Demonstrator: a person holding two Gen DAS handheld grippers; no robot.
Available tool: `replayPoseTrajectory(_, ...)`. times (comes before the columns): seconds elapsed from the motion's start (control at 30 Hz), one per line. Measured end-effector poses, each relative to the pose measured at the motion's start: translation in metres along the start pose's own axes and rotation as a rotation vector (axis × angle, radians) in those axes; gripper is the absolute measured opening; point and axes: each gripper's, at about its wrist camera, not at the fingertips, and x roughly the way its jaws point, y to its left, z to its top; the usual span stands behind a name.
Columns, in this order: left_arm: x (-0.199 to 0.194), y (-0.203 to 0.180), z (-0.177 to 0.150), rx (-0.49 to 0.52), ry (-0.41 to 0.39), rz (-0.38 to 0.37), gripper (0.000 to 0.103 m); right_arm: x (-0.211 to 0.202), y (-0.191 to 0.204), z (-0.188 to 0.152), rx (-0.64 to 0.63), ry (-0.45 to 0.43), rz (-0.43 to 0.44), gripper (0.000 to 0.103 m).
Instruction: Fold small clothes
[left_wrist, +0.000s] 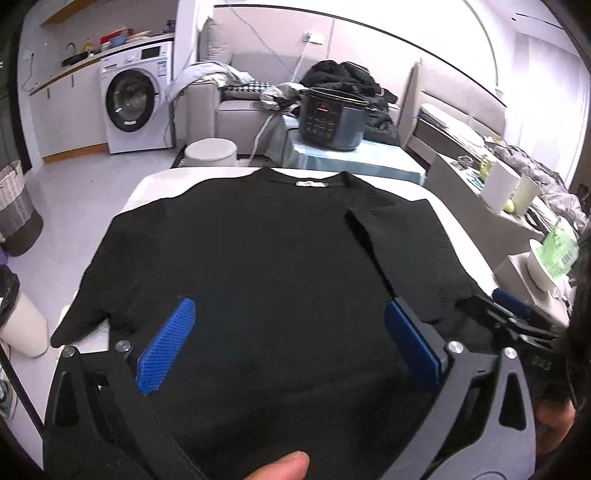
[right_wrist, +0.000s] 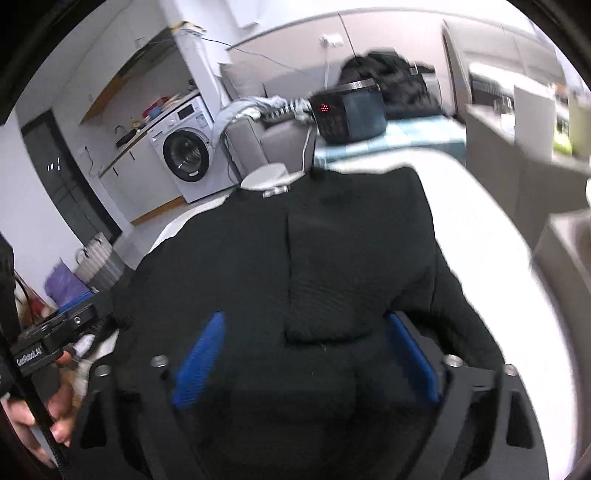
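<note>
A black shirt (left_wrist: 258, 266) lies spread flat on the white bench (left_wrist: 458, 229), collar and label toward the far edge, one sleeve folded in over the body on the right side. The left claw (left_wrist: 288, 343) hangs over the shirt's near part with its blue fingers (left_wrist: 166, 350) wide apart, holding nothing. The right claw (right_wrist: 306, 354) is likewise spread open above the folded sleeve. Beyond the far edge, a dark cooker (left_wrist: 332, 118) stands on a side table. A woven basket (left_wrist: 14, 199) sits on the floor at left; its contents are not visible.
</note>
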Motion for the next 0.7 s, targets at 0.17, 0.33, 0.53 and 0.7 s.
replayPoseTrajectory(0.17,-0.011,0.048,-0.007,-0.069,0.005,-0.008,0.102,-0.005,0.023,0.005,-0.062,-0.014,0.038,0.094)
replayPoseTrajectory(0.33,-0.040,0.151,-0.032,-0.282,-0.021,0.089,0.101,-0.009,0.037,0.007,-0.053,-0.016,0.056,0.095)
replayPoseTrajectory(0.53,-0.053,0.250,-0.059,-0.474,-0.017,0.164,0.101,-0.010,0.080,0.006,-0.150,-0.045,0.108,0.095)
replayPoseTrajectory(0.7,-0.034,0.306,-0.073,-0.581,0.044,0.126,0.091,-0.005,0.102,-0.001,-0.249,-0.039,0.073,0.095)
